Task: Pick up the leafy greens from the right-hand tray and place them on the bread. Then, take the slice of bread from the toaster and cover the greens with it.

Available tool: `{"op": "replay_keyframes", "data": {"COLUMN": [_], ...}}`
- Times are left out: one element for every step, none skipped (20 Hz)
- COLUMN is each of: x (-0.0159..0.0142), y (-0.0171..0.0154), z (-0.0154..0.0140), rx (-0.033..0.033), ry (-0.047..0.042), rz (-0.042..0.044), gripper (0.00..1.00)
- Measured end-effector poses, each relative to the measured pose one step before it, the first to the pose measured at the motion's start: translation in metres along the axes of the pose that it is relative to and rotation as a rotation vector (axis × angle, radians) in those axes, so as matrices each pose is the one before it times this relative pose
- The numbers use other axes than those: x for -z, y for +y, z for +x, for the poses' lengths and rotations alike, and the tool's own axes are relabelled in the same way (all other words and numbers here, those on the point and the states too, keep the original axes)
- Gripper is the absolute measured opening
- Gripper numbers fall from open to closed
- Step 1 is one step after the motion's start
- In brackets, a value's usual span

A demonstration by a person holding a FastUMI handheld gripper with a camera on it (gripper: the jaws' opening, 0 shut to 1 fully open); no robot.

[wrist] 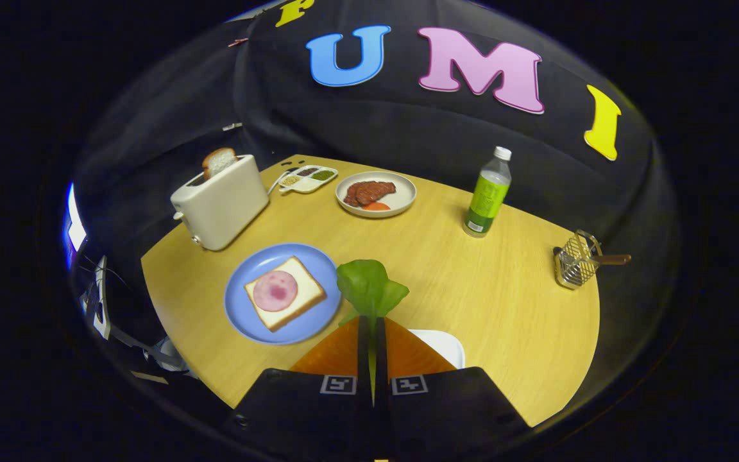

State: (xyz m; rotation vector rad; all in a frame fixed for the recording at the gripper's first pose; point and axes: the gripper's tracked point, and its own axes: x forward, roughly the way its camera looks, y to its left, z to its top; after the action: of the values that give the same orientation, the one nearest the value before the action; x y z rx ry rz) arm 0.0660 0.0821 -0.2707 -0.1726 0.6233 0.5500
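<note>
The claw [371, 319] is pinched nearly closed on the leafy greens [369, 289], whose leaves stick out just ahead of the tips above bare table [472, 289]. Just left lies the blue plate [241, 321] with bread [292, 301] (ham on top) — the toaster [222, 202] beyond holds a slice [218, 160]. A white tray [443, 343] sits beside the fingers.

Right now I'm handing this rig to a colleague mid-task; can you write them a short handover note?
Hand-held gripper: shut on the green leafy greens, lifted above the wooden table, white tray just behind the fingers.
Square bread slice with pink ham lies on the round blue plate, beside the leaf.
Second bread slice stands in the cream toaster.
Done: greens picked up.
Left: lay greens on the ham bread, then fetch the toaster slice and cover them.
</note>
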Motion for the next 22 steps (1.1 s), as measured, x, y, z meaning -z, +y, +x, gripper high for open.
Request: {"op": "replay_keyframes", "data": {"x": [-0.00793, -0.00664, -0.00459, -0.00611, -0.00459, -0.00404, -0.00308, -0.00273, -0.00181, -0.00104, -0.00131, -0.00088, 0.00125, 0.00055, 0.00131, 0.00095, 0.00175, 0.00066, 0.00134, 0.00086, 0.0018, 0.00146], "y": [0.01448, 0.01569, 0.01368, 0.01216, 0.01136, 0.01037, 0.01065, 0.00788, 0.00361, 0.00603, 0.00281, 0.00373, 0.00226, -0.00002, -0.00103, 0.00048, 0.00035, -0.00025, -0.00138, -0.00128, -0.00157, -0.00475], "z": [0.00292, 0.00392, 0.00291, 0.00561, 0.00621, 0.00577, 0.00591, 0.00724, 0.00672, 0.00796, 0.00583, 0.00589, 0.00623, 0.00631, 0.00418, 0.00297, 0.00524, 0.00416, 0.00283, 0.00244, 0.00271, 0.00128], "rx": [-0.02053, -0.02401, -0.01747, -0.01533, -0.01573, -0.01726, -0.01519, -0.00814, 0.00293, -0.00045, -0.00066, -0.00307, 0.00143, 0.00459, 0.00506, 0.0028, 0.00018, 0.00099, 0.00281, 0.00752, 0.00892, 0.01808], "ry": [-0.00777, 0.00356, -0.00038, -0.00344, -0.00038, 0.00238, 0.00281, 0.00801, 0.0077, 0.00749, 0.00547, 0.00786, 0.00847, 0.00869, 0.0087, 0.0065, 0.00706, 0.00533, 0.00585, 0.00637, 0.00878, 0.00611], "rz": [-0.00521, -0.00268, -0.00541, -0.0059, -0.00645, -0.00429, -0.00317, -0.00523, -0.00847, -0.01095, -0.00404, -0.00005, -0.00031, -0.00335, -0.00102, 0.00162, 0.00266, 0.00064, 0.00011, -0.00225, -0.00341, -0.00601], "gripper": [0.05, 0.05, 0.05, 0.06, 0.05, 0.05, 0.05, 0.05, 0.05, 0.05, 0.05, 0.05, 0.05, 0.07, 0.07, 0.09, 0.09, 0.09, 0.08, 0.09, 0.09, 0.18]}}
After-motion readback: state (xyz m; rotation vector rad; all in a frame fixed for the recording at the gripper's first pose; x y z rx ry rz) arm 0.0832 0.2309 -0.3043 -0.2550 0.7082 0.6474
